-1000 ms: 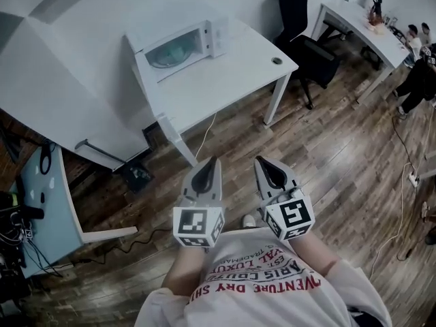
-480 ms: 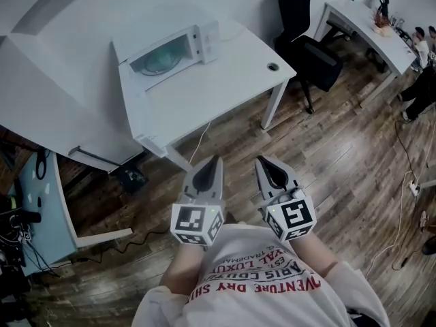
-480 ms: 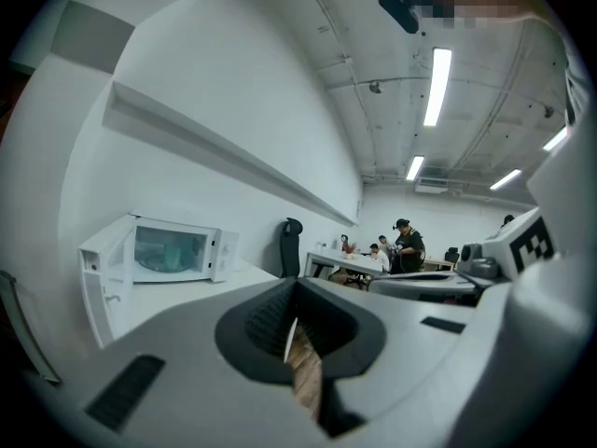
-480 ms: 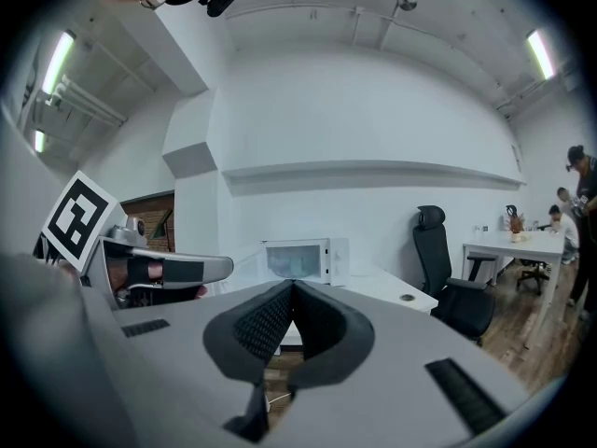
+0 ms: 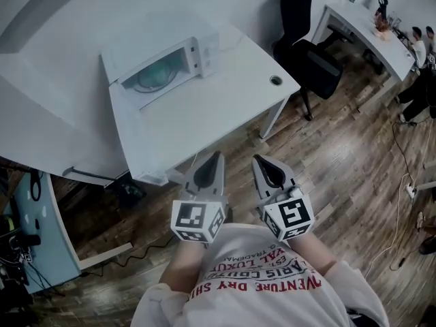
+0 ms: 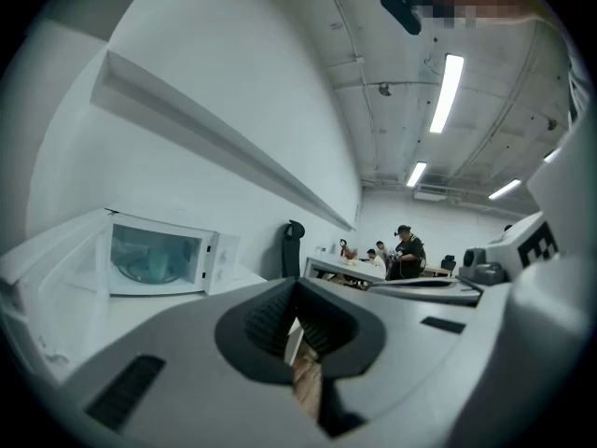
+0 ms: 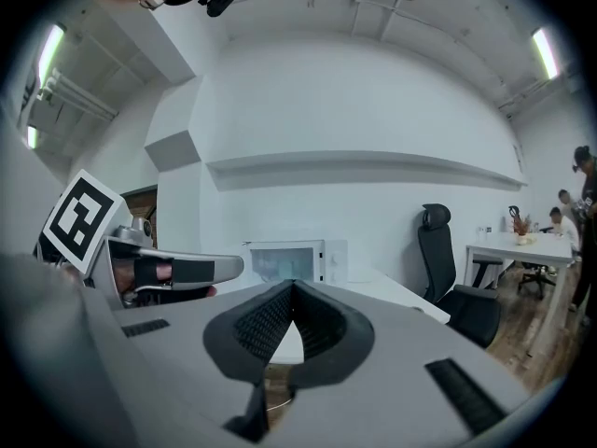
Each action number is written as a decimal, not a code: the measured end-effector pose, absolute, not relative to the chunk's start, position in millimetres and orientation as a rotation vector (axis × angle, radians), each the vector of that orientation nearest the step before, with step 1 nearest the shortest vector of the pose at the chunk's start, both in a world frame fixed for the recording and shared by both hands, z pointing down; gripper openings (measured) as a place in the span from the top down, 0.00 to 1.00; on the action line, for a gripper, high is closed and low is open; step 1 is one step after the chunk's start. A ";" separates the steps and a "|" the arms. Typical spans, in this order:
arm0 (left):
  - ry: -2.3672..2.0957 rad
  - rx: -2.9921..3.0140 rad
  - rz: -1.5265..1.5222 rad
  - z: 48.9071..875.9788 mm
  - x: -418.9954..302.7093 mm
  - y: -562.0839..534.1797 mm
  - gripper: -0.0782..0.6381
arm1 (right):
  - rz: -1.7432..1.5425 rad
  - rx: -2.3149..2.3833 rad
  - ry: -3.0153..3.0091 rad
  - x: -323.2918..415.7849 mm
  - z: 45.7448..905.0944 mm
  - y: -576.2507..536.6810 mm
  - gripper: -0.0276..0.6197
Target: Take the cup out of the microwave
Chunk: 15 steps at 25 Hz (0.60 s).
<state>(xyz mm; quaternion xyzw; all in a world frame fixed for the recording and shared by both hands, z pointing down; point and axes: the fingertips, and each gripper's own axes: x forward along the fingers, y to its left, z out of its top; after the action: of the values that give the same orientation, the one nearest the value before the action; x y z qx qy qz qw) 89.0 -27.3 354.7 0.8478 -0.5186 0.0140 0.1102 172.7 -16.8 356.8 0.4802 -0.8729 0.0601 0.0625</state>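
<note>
Wood-plank floor (image 5: pixel 327 182) fills the near and right side of the head view. At the far left a white tabletop (image 5: pixel 204 107) stands against a white wall. A second white desk (image 5: pixel 361 29) sits at the far right, with people (image 5: pixel 417 41) beside it. Between the two, a black office chair (image 5: pixel 310 53) is parked near the tabletop's right corner. A white microwave (image 5: pixel 163 63) sits on the far left part of the tabletop, and its door looks shut. Through its window a pale green round shape (image 5: pixel 153 80) shows inside, too blurred to tell whether it is the cup or the turntable. The left hand-held gripper (image 5: pixel 215 161) and the right hand-held gripper (image 5: pixel 257 161) are held side by side close in front of the person's chest. They are over the floor just near of the tabletop's front edge. Both point toward the microwave and are well apart from it. Each has its jaws pressed fully together with nothing between them
</note>
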 end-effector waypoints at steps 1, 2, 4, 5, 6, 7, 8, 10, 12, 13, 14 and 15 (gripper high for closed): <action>-1.521 2.494 0.029 352.8 84.8 -38.3 0.88 | 0.176 1.456 -2.636 168.9 355.5 -27.7 0.95; -1.521 2.496 0.025 351.8 80.1 -49.9 0.88 | 0.174 1.461 -2.634 165.0 354.7 -39.4 0.95; -1.530 2.498 0.039 351.9 69.3 -74.1 0.88 | 0.177 1.472 -2.632 156.0 353.7 -63.8 0.95; -1.536 2.500 0.048 351.9 63.3 -86.1 0.88 | 0.179 1.476 -2.634 150.3 353.0 -76.0 0.95; -1.540 2.504 0.053 351.3 56.9 -97.3 0.88 | 0.178 1.479 -2.638 143.8 352.0 -87.6 0.95; -1.544 2.508 0.052 350.1 50.5 -107.7 0.88 | 0.175 1.481 -2.644 136.9 350.7 -98.6 0.95; -1.549 2.513 0.048 348.4 44.1 -116.9 0.88 | 0.171 1.480 -2.650 129.9 349.7 -108.7 0.95; -1.564 2.516 0.034 345.2 31.6 -131.7 0.88 | 0.167 1.471 -2.661 116.6 348.4 -126.2 0.95; -1.587 2.511 0.031 343.7 20.3 -143.9 0.88 | 0.163 1.452 -2.672 104.3 347.0 -142.1 0.95; -1.597 2.508 0.038 344.2 15.4 -149.6 0.88 | 0.161 1.441 -2.677 98.5 346.3 -149.6 0.95; -1.608 2.502 0.049 345.9 10.9 -155.2 0.88 | 0.159 1.429 -2.682 92.9 346.1 -156.6 0.95; -1.619 2.493 0.061 348.5 6.7 -161.1 0.88 | 0.160 1.412 -2.685 87.5 346.8 -163.3 0.95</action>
<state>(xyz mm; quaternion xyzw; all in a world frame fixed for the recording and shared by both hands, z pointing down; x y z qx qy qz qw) 6.7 -161.1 348.5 0.8356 -0.5425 0.0206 0.0841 87.5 -163.3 346.8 0.4642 -0.8827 0.0525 0.0516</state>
